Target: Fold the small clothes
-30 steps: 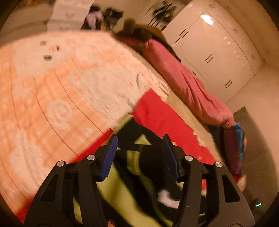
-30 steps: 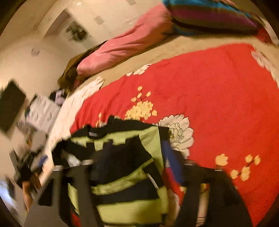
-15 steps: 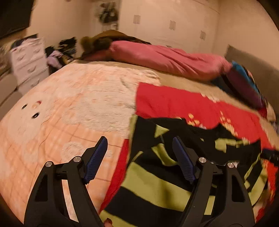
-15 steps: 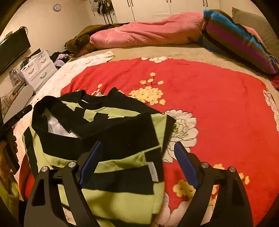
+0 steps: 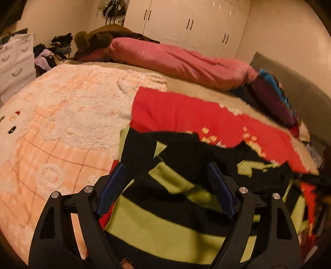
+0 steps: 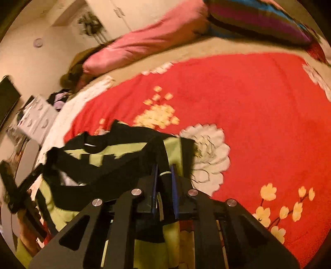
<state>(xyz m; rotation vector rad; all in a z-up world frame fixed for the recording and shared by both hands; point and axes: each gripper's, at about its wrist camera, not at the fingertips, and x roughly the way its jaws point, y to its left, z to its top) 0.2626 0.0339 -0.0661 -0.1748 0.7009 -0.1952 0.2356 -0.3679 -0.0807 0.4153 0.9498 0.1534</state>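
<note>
A small black and lime-green striped shirt point(image 5: 157, 225) lies crumpled on a red flowered blanket point(image 5: 175, 109) spread over the bed. My left gripper point(image 5: 164, 165) hovers over the shirt's left part. Its jaws are opening, the blue pads stand wide apart, and the cloth lies below them unpinched. In the right wrist view the shirt point(image 6: 99, 159) is bunched at the near left of the red blanket point(image 6: 248, 99). My right gripper point(image 6: 163, 166) is shut on a black fold of the shirt's right edge.
A rolled pink duvet point(image 5: 178, 62) lies along the bed's far side, with a striped pillow point(image 6: 258, 18) at the head. A fluffy peach and white blanket point(image 5: 62, 115) covers the bed's left half. White drawers point(image 5: 14, 60) and clothes piles stand beyond.
The right gripper's wide jaws have closed on a black fold of the shirt. The left gripper's jaws have widened and it has rolled upright and sunk towards the shirt.
</note>
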